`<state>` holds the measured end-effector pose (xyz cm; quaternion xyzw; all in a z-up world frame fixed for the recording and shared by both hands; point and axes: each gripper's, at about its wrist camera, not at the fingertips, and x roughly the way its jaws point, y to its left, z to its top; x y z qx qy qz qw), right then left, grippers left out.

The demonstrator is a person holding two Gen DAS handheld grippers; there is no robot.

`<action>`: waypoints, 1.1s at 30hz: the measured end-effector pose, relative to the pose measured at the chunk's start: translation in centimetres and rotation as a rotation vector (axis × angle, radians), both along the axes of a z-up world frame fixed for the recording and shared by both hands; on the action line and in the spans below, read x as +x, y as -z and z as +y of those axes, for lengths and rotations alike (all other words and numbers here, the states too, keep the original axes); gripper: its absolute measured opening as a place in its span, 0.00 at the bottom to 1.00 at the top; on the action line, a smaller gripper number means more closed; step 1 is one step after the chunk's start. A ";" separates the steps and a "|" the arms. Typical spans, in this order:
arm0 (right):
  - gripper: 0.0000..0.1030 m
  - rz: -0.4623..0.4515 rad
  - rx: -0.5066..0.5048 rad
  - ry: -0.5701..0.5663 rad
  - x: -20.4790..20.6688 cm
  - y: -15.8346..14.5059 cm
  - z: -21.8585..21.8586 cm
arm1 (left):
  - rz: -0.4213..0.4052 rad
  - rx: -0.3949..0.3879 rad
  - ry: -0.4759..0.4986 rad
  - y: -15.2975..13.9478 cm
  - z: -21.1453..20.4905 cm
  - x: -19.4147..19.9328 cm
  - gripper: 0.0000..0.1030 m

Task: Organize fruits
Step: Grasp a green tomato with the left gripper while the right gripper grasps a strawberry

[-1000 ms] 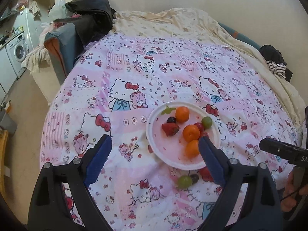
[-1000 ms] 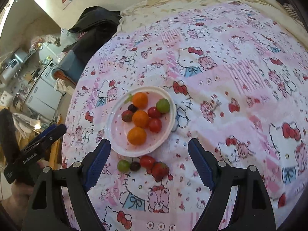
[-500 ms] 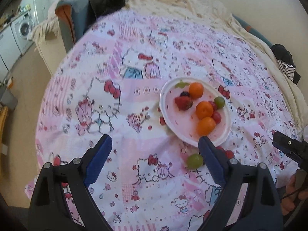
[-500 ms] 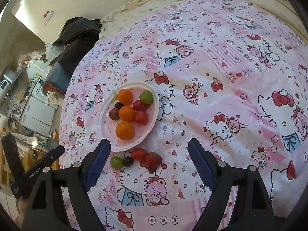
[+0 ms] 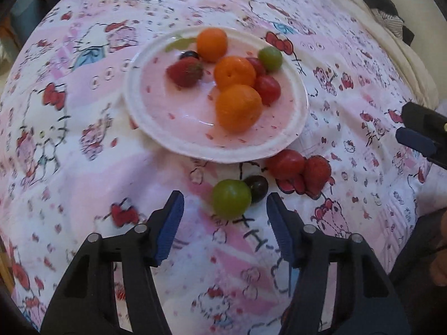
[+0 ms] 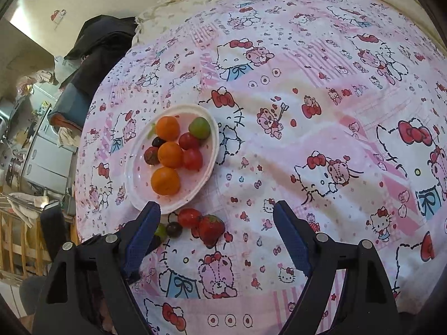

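A white plate on the bed holds three oranges, a strawberry, red tomatoes, a green grape and a dark grape. In front of it on the bedspread lie a green grape, a dark grape, a red tomato and a strawberry. My left gripper points down at the loose green grape; its jaws are closing, the grape sits at the fingertips, and the pads are clear of it. My right gripper is open above the loose strawberry and holds nothing.
The bedspread is pink and white with a cartoon print, and a cream blanket lies at its far end. Dark clothing is piled at the bed's far left corner. Cabinets and a wooden rack stand beyond the left edge.
My left gripper has dropped close to the loose fruit in front of the plate and its jaws have narrowed. The right gripper sank a little and rolled, jaws unchanged.
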<state>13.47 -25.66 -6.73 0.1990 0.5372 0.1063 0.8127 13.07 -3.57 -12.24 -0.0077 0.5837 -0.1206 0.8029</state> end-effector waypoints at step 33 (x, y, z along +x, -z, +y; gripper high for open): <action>0.60 0.111 -0.265 -0.335 0.6 6.5 8.3 | -0.060 -0.085 -0.154 -5.1 4.9 -1.9 0.25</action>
